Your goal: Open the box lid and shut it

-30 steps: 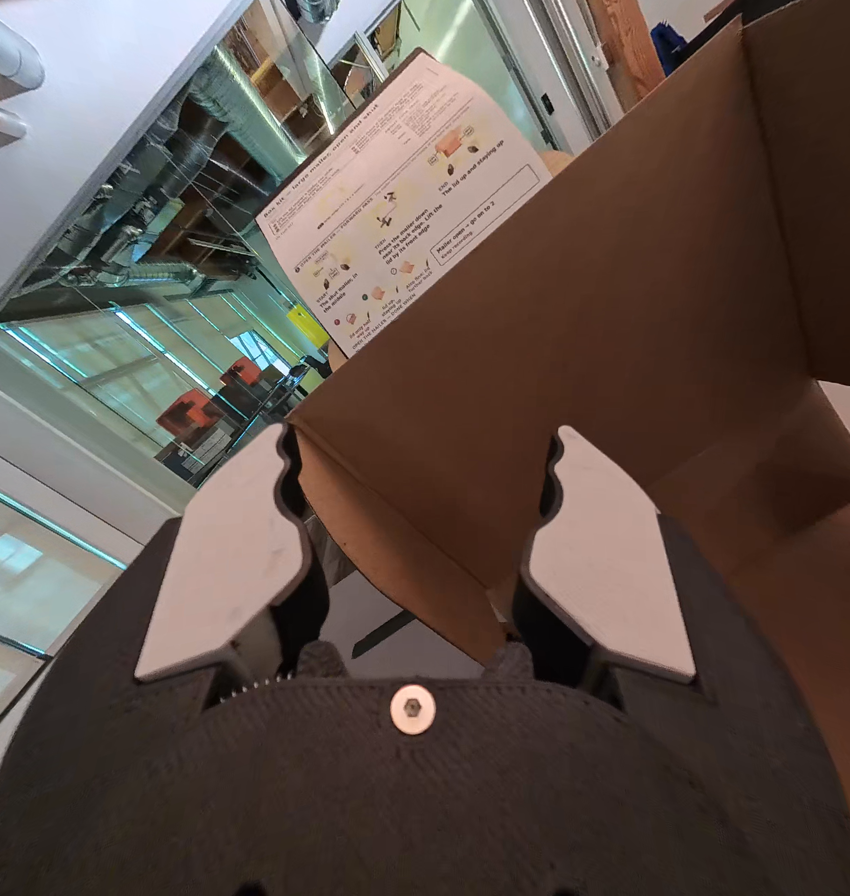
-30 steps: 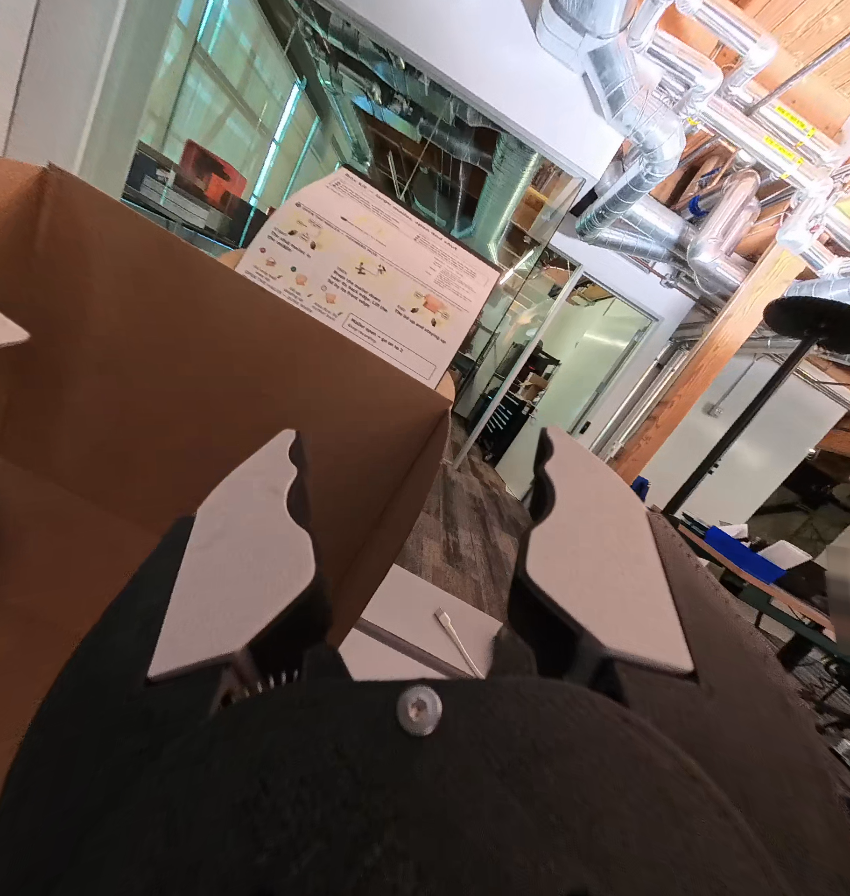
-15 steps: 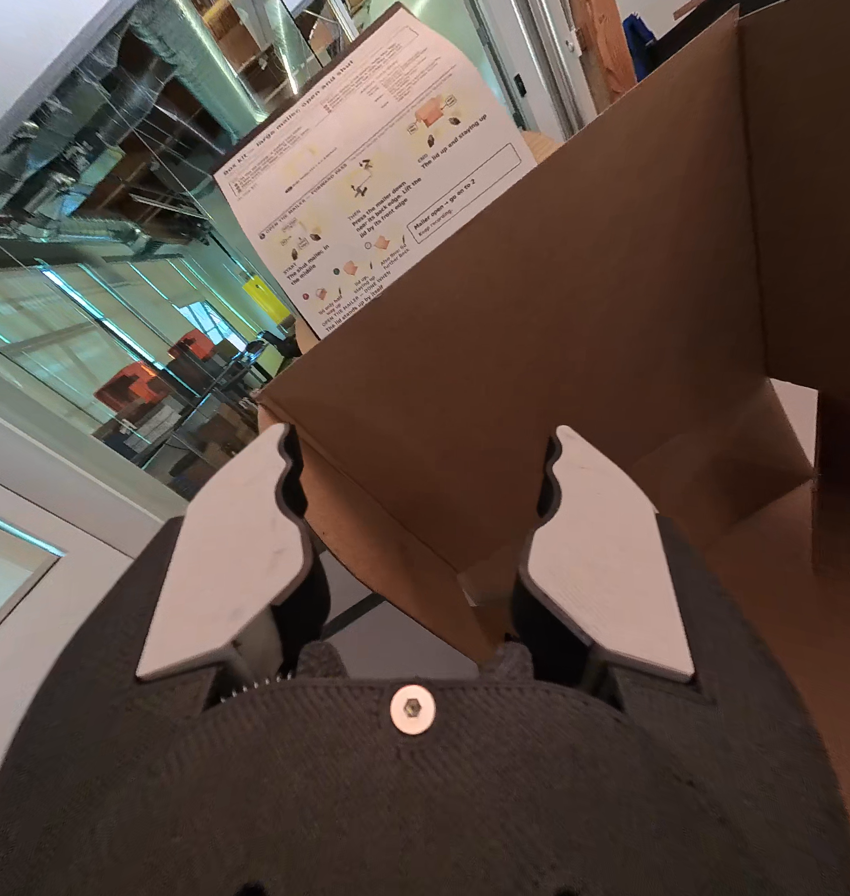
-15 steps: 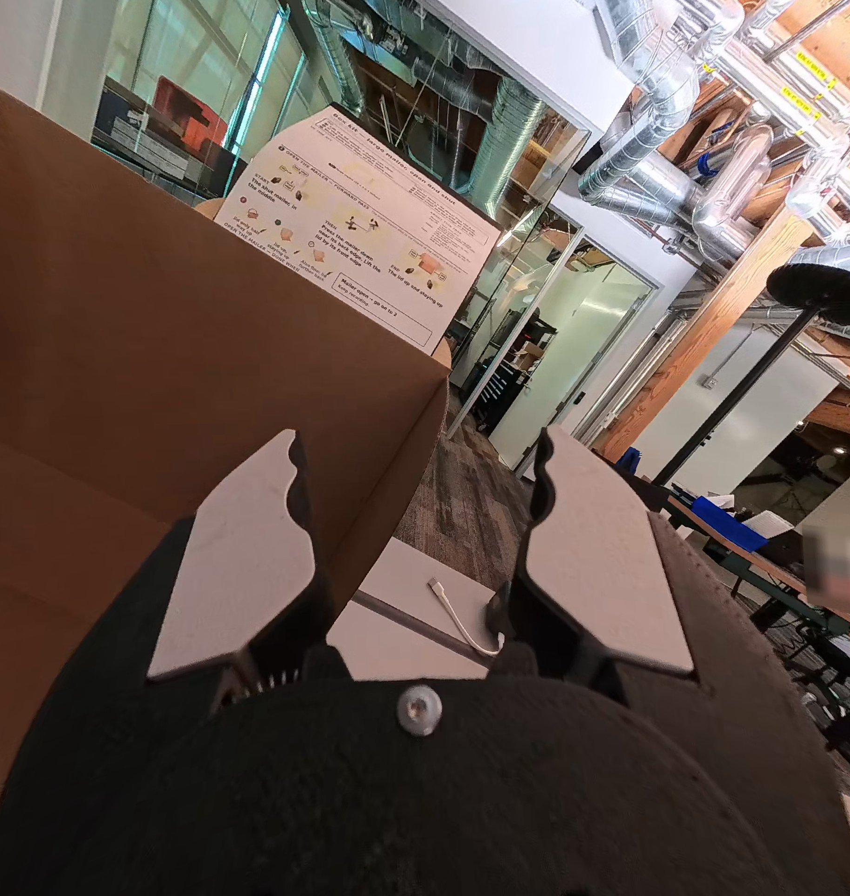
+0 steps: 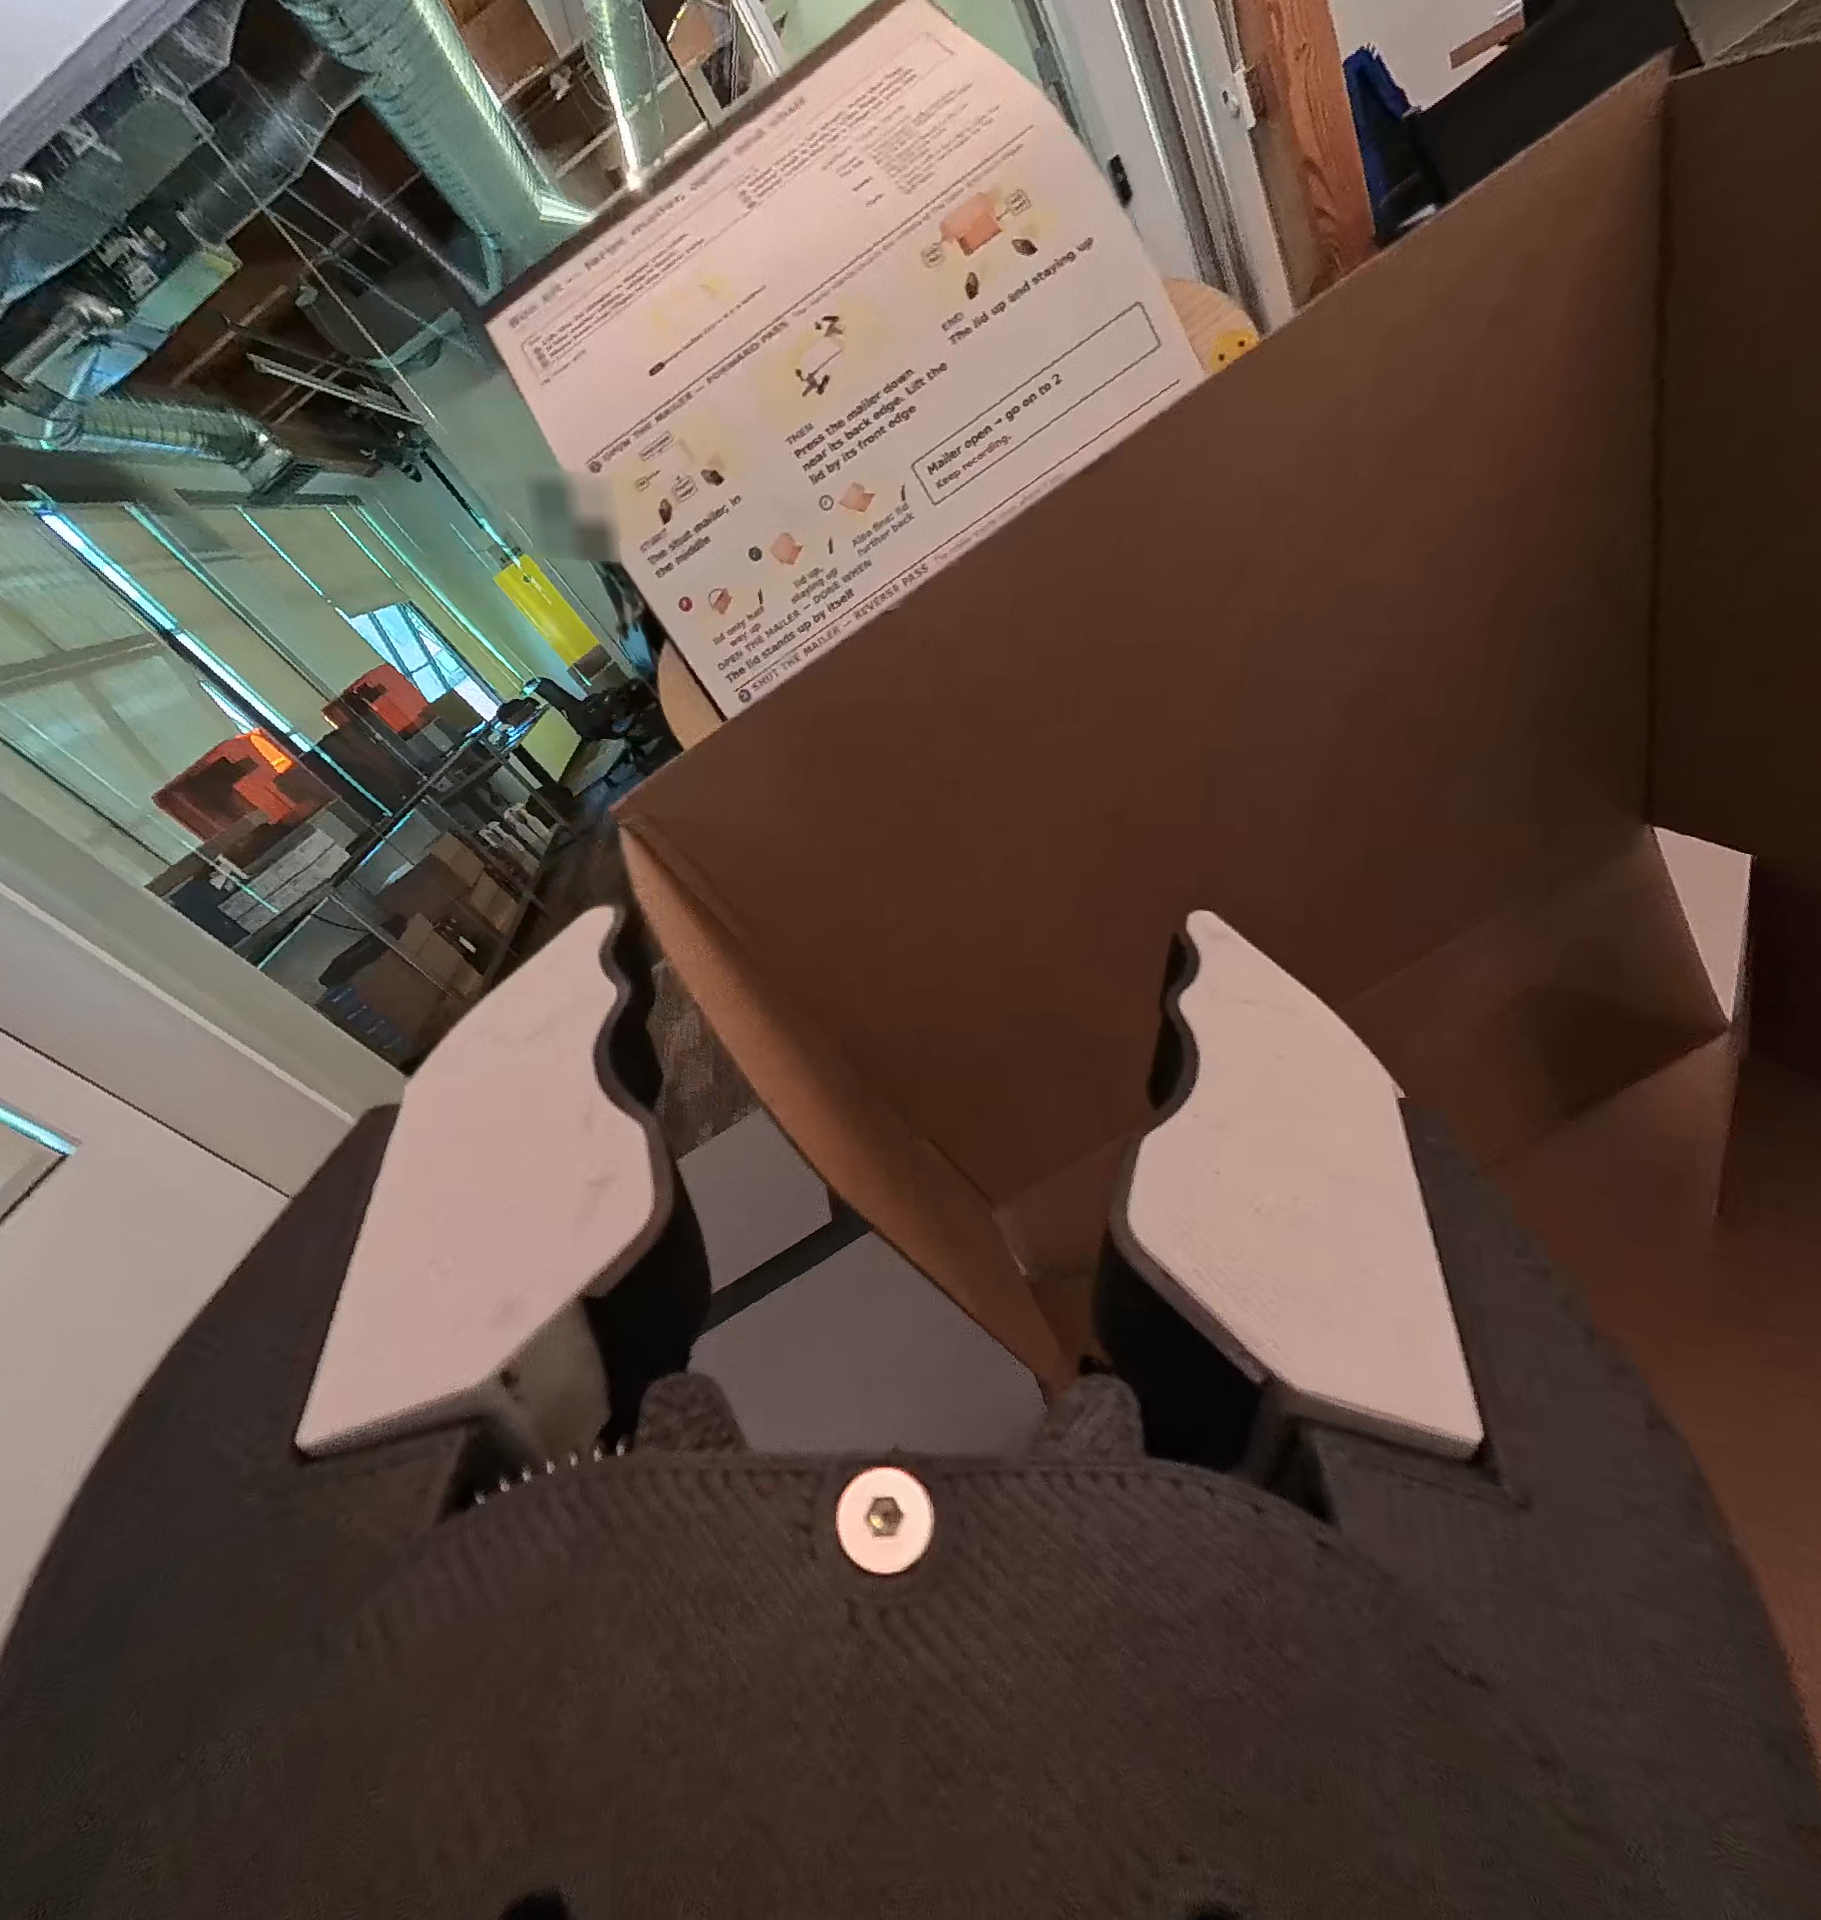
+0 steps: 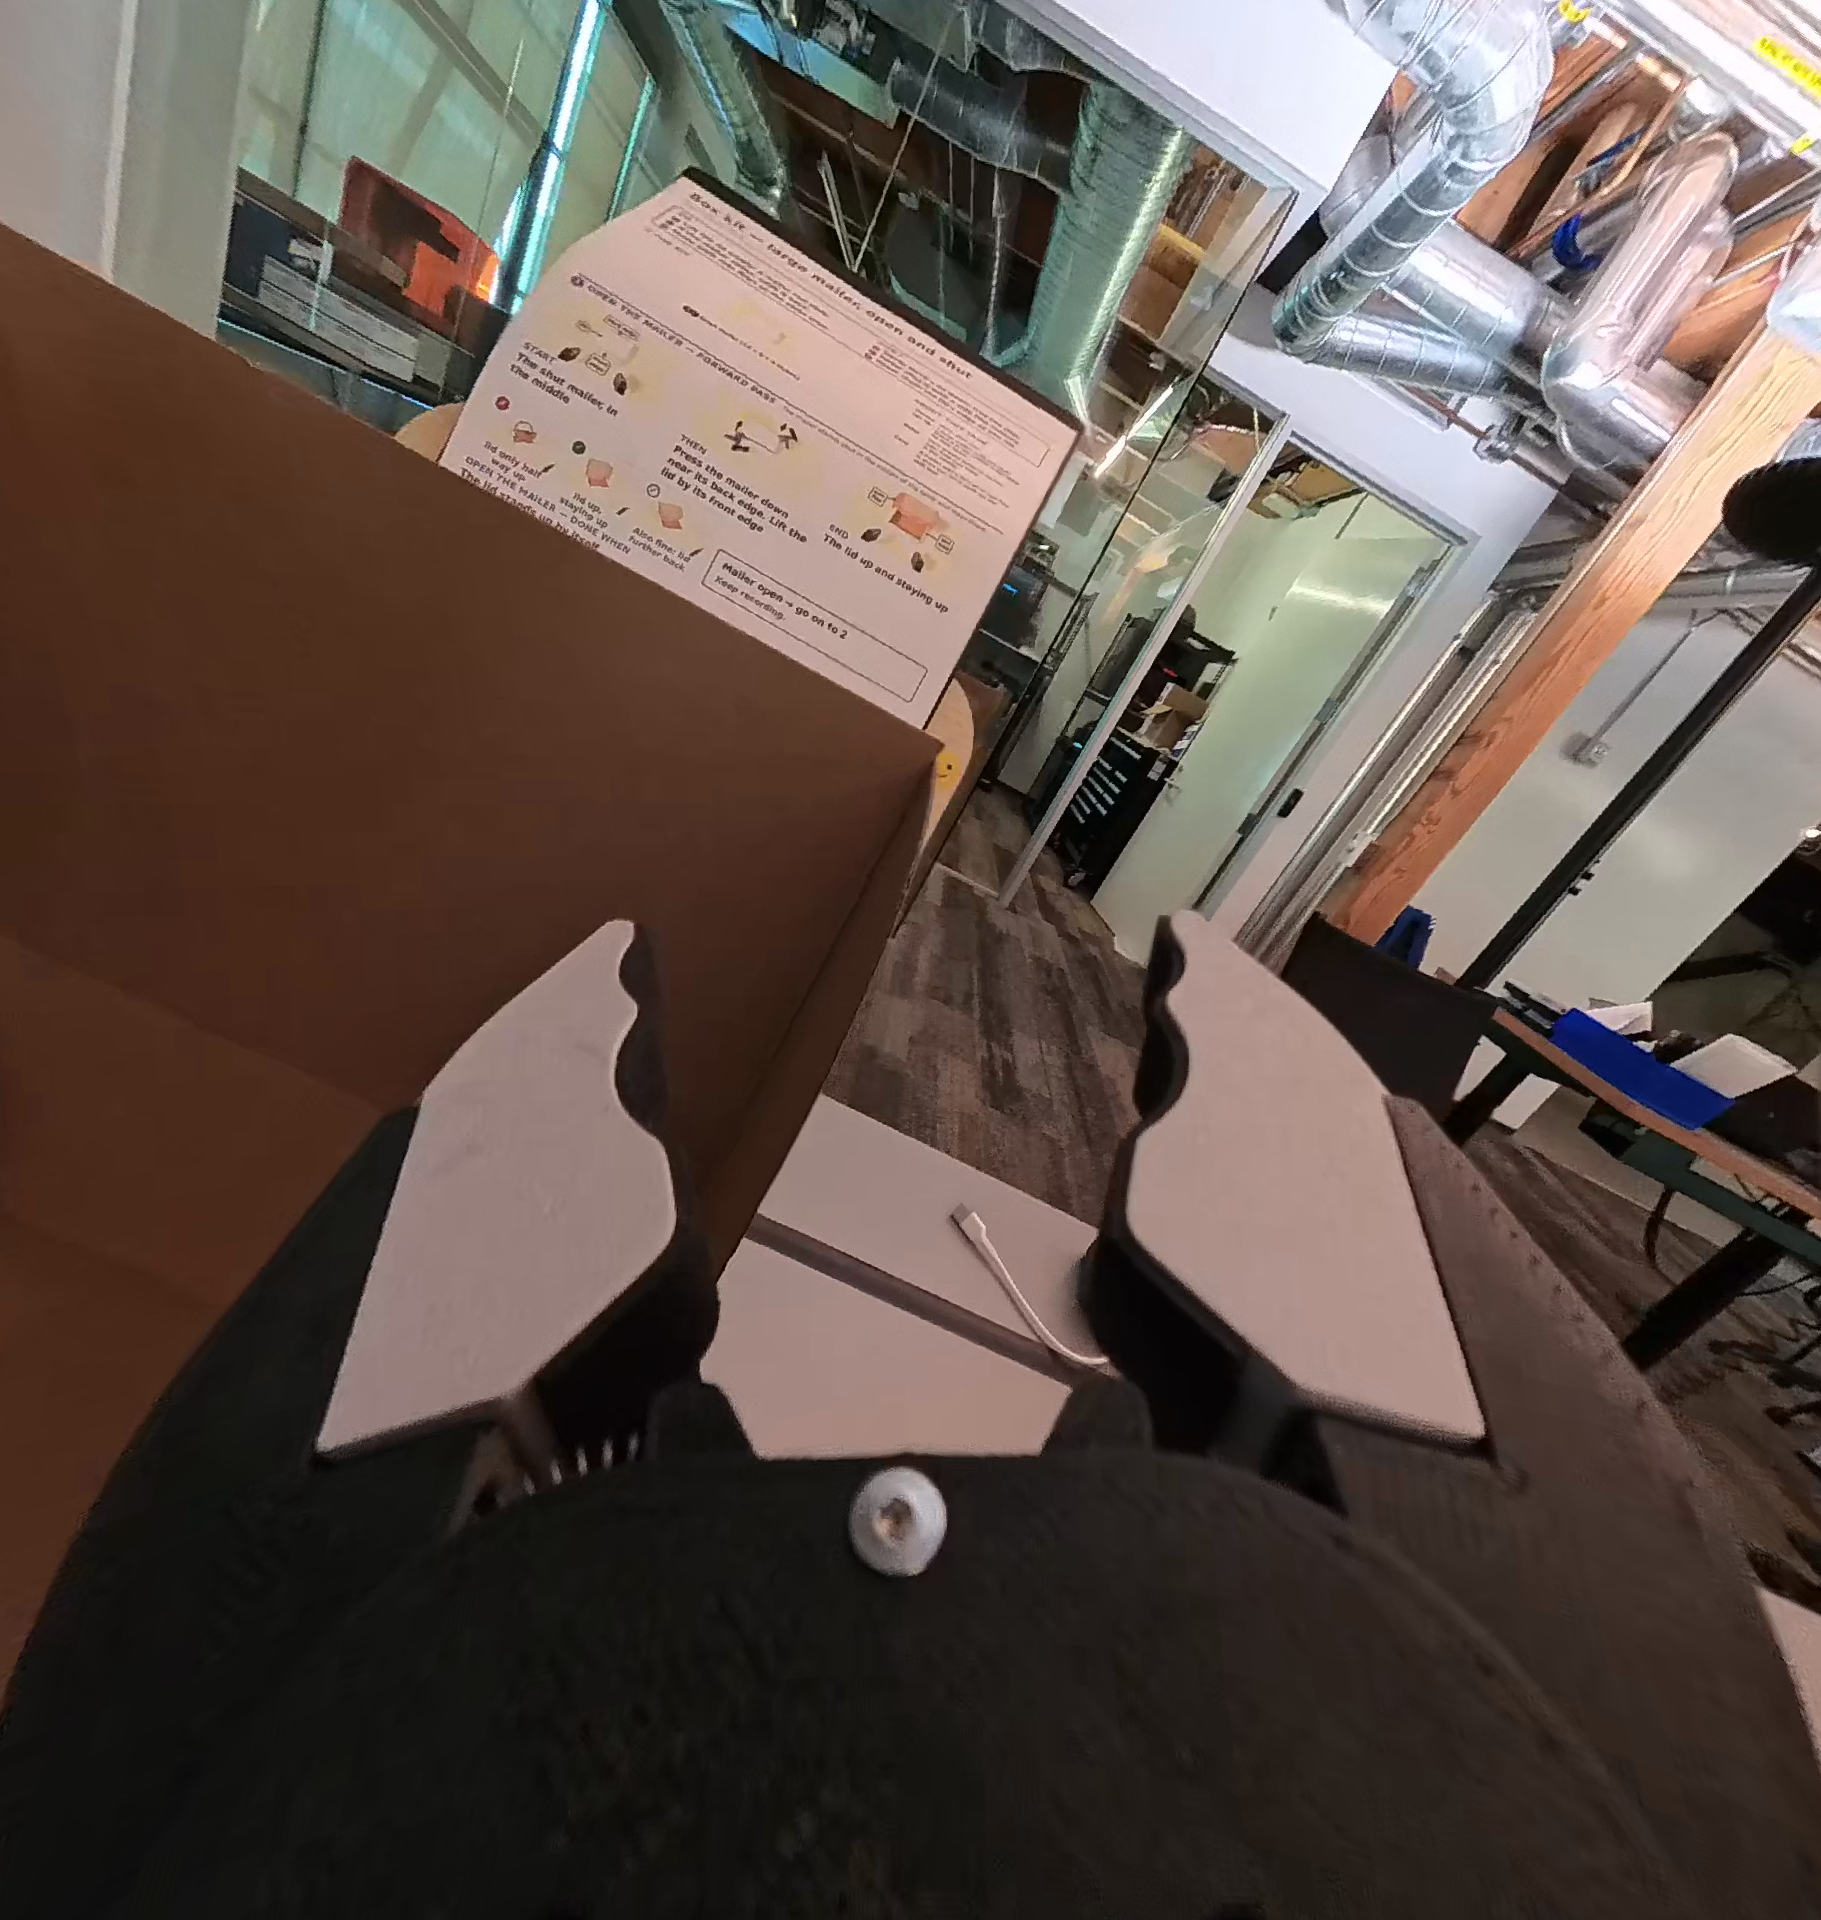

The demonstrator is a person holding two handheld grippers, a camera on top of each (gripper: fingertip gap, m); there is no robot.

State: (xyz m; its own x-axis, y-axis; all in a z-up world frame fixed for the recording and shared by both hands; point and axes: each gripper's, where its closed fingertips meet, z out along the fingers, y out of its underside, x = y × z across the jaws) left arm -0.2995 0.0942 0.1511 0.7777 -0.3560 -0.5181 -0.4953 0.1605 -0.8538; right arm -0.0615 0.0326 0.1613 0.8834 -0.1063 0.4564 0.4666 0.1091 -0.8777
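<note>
The brown cardboard box stands open, its lid [image 5: 1249, 675] upright ahead of both grippers. It also shows in the right wrist view [image 6: 366, 675]. My left gripper [image 5: 901, 925] is open, and the lid's left side flap [image 5: 833, 1091] runs into the gap between its fingers. I cannot tell if it touches them. My right gripper [image 6: 901, 925] is open and empty. The lid's right side flap [image 6: 812, 987] lies just inside its left finger. The box floor [image 5: 1716, 1351] shows at lower right in the left wrist view.
A white instruction sheet [image 5: 854, 395] stands behind the lid and also shows in the right wrist view [image 6: 760, 468]. A white cable [image 6: 1010, 1288] lies on the pale table [image 6: 885, 1351] right of the box. A dark stand [image 6: 1664, 769] and a desk [image 6: 1664, 1132] are at far right.
Both views have tipped downward. The lid's top edge sits higher in frame and more of the table and sheet shows. Both grippers stayed open at the lid's side flaps.
</note>
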